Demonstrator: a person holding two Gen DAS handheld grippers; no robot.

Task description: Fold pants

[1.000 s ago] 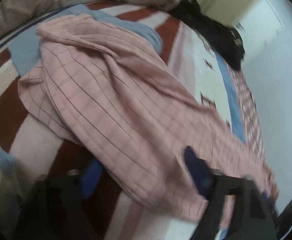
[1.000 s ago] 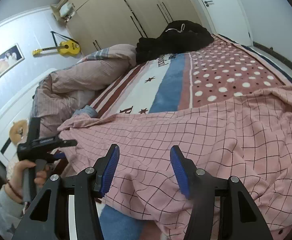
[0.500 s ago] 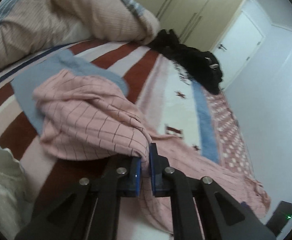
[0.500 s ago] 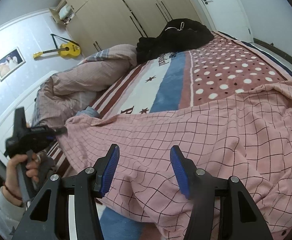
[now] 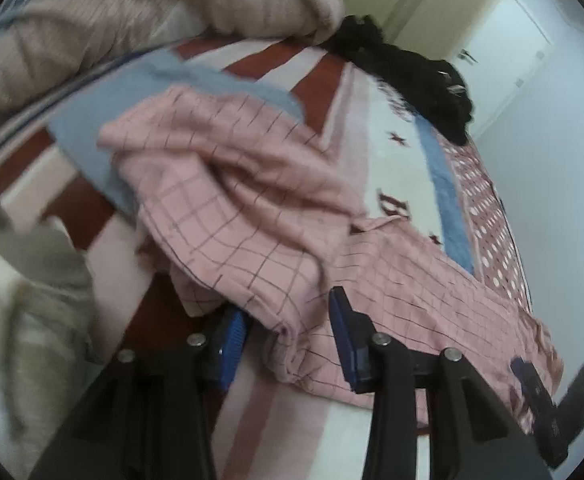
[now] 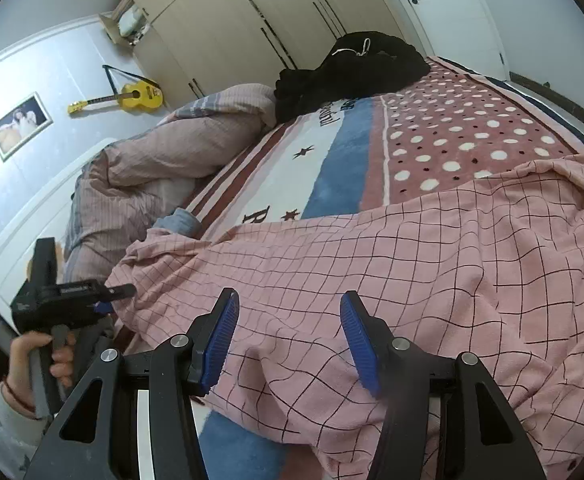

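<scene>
Pink checked flannel pants (image 6: 372, 264) sprawl across the bed (image 6: 464, 136), light, limp, bunching easily; take them by hems. Your right gripper (image 6: 287, 344) hovers open above them. Your left gripper (image 5: 287, 340) is opening, a fold lying loose between its fingers (image 5: 346, 344).

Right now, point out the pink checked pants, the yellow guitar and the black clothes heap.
pink checked pants (image 6: 372, 264), right wrist view, flat middle of the cloth.
yellow guitar (image 6: 141, 95), right wrist view, its body on the wall.
black clothes heap (image 6: 356, 66), right wrist view, centre of the pile.
</scene>
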